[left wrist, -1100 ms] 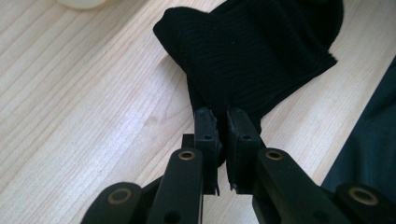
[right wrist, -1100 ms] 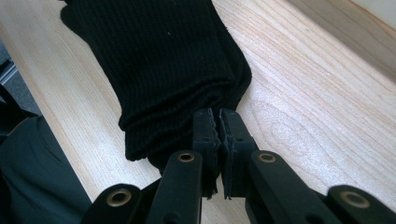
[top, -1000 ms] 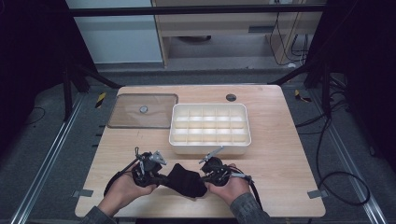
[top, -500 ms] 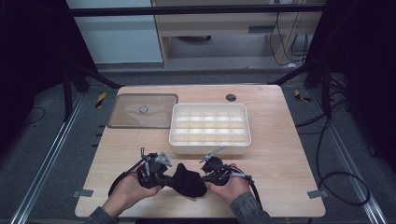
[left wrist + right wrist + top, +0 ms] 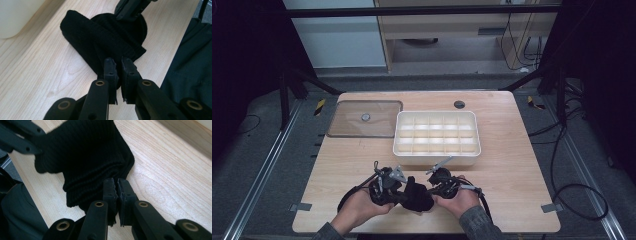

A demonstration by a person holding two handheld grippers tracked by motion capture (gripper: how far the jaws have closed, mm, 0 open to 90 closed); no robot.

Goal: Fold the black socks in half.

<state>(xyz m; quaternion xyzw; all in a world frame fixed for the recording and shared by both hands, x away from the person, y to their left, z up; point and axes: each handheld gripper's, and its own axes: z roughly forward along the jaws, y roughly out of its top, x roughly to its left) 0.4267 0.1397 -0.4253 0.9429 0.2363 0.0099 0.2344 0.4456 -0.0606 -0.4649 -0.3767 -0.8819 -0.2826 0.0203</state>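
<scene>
The black sock (image 5: pixel 417 194) is lying bunched on the table (image 5: pixel 512 165) just in front of the white divided box (image 5: pixel 437 134), stretched between my tools, long axis running tool to tool. I'm pinching one end with the left gripper (image 5: pixel 119 65) clamped on its ribbed cuff and the other with the right gripper (image 5: pixel 116 185) clamped on its folds, both equally near. The high view is showing the box and clear lid (image 5: pixel 364 118) beside it; the gripper views are showing the pinches.

Matt ribbed black cloth (image 5: pixel 105 37) on smooth wood table (image 5: pixel 40 75).
</scene>
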